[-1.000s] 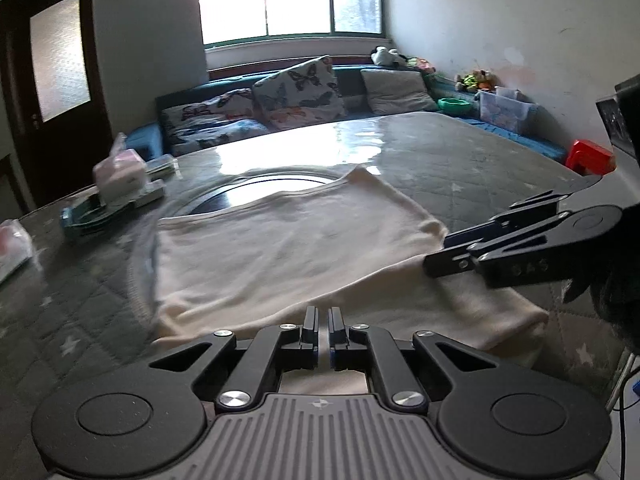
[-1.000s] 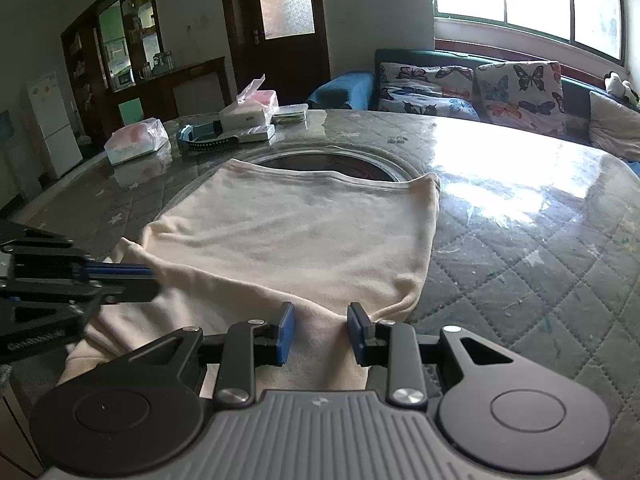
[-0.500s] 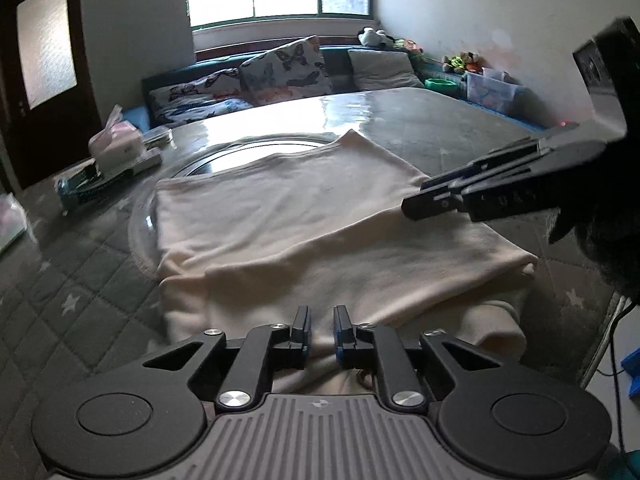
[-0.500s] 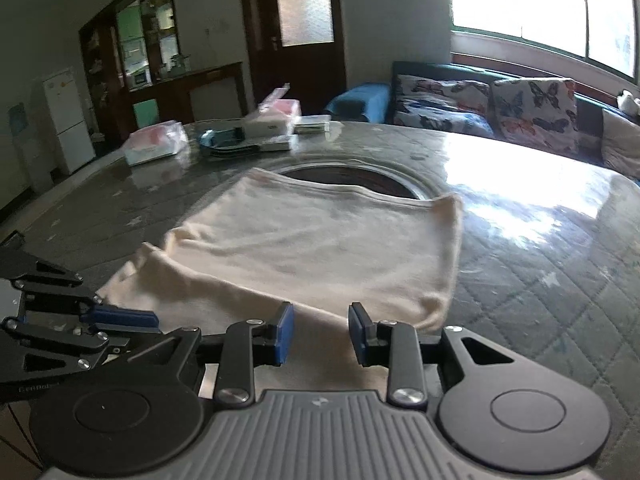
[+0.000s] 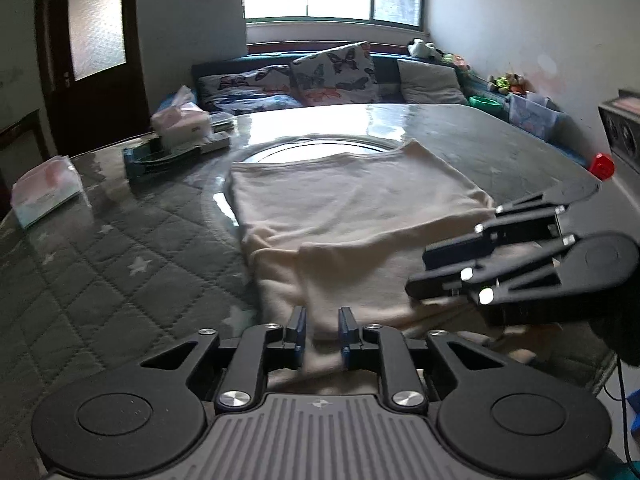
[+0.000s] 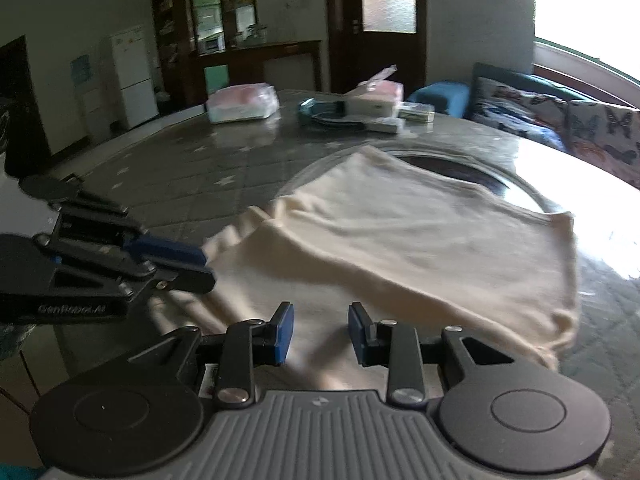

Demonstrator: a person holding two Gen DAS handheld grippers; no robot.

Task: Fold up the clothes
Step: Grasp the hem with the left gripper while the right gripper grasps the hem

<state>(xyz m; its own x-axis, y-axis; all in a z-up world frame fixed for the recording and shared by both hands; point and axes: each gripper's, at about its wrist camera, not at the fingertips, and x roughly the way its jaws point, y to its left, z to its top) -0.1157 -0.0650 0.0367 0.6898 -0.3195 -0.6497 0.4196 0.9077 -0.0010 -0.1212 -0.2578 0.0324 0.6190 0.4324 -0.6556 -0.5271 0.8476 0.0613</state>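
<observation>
A cream garment (image 5: 352, 204) lies flat on the round table (image 5: 120, 264), its near part doubled over into a thicker fold at the table's front edge. My left gripper (image 5: 322, 326) hangs just above that near fold. Its jaws are opening, and cloth shows below the gap, with neither pad pressing on it. My right gripper (image 5: 420, 268) hovers over the fold's right end, its fingers apart and empty. In the right wrist view the garment (image 6: 420, 236) spreads ahead of my right gripper (image 6: 320, 330), and my left gripper (image 6: 204, 266) reaches in from the left.
At the table's far left stand a tissue box (image 5: 182, 122), a blue tray (image 5: 160, 158) and a wrapped tissue pack (image 5: 46, 192). A sofa with butterfly cushions (image 5: 332, 72) runs under the window. The table's near edge is close below both grippers.
My left gripper's jaws have gone from shut to parted. Both grippers have drawn back towards the near edge, and the right one now sits lower in the left wrist view.
</observation>
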